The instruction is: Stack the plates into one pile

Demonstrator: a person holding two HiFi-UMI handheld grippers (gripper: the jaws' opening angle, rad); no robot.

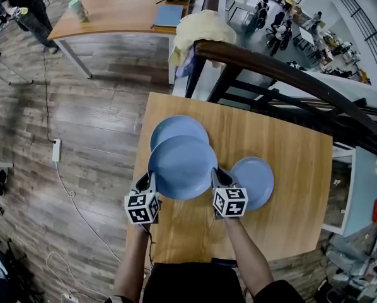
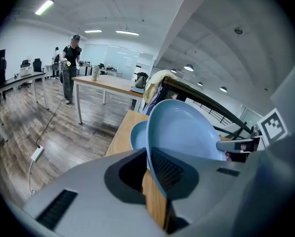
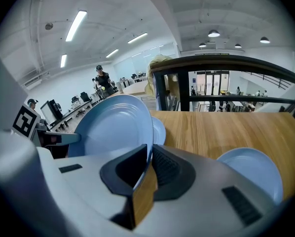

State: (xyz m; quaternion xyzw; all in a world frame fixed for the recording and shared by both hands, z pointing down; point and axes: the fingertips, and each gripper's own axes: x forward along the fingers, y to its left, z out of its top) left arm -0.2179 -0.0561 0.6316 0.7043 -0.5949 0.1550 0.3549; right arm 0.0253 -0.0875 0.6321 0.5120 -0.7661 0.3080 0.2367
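Observation:
Both grippers hold one blue plate (image 1: 182, 167) above the wooden table (image 1: 289, 169). My left gripper (image 1: 152, 188) is shut on its left rim and my right gripper (image 1: 218, 180) is shut on its right rim. In the left gripper view the held plate (image 2: 187, 132) stands edge-on between the jaws; the right gripper view shows the same held plate (image 3: 115, 127). It hangs partly over a second blue plate (image 1: 176, 130) lying farther back. A third blue plate (image 1: 258, 180) lies on the table to the right, just beside the right gripper.
A dark railing (image 1: 289, 74) with cloth draped on it (image 1: 198, 30) runs behind the table. Another table (image 1: 119, 5) with a mug stands beyond, and a person (image 1: 24, 5) is at the far left. Cables lie on the wood floor (image 1: 56, 150).

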